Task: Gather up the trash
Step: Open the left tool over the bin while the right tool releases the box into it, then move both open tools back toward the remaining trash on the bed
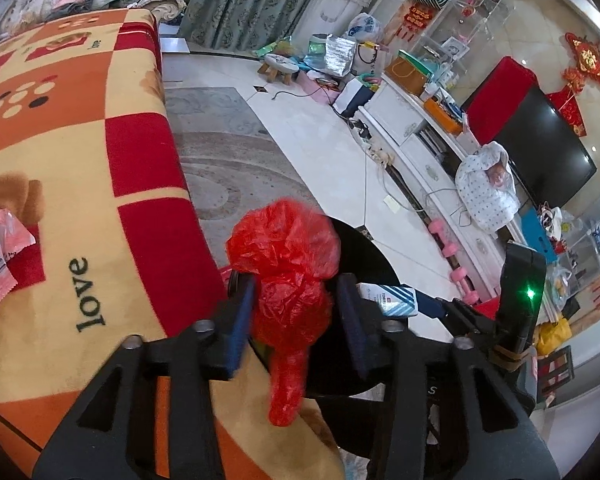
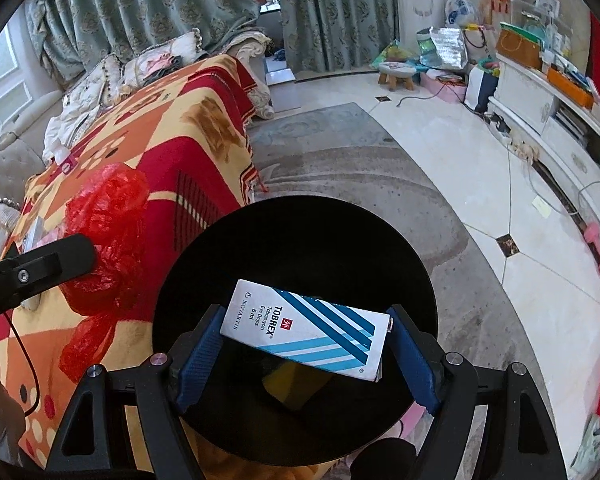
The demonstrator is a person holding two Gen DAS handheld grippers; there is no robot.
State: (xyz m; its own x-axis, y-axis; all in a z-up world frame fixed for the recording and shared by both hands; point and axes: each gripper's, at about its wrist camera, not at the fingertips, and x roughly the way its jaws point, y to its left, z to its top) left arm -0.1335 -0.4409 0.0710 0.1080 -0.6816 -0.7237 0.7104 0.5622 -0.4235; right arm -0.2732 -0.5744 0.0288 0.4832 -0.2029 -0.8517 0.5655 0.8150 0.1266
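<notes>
Item: black bin (image 2: 296, 240), landmark.

- Your right gripper (image 2: 306, 354) is pinching the eye-drops box (image 2: 304, 330) directly over the bin's mouth, long axis spanning the fingers.
- Your left gripper's (image 1: 296, 316) fingers are standing spread around the red plastic bag (image 1: 288, 264), hanging at the bin's rim, table side.

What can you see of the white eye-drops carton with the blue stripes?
The white cardboard eye-drops carton is a small oblong box with dark and light blue diagonal stripes and printed text reading TOBREX, Eye Drops, Novartis. It looks intact, closed and slightly tilted. It lies crosswise between the blue pads of the right gripper, one pad against each short end, over the dark mouth of the round black bin. From the left wrist view only one striped end shows.
</notes>
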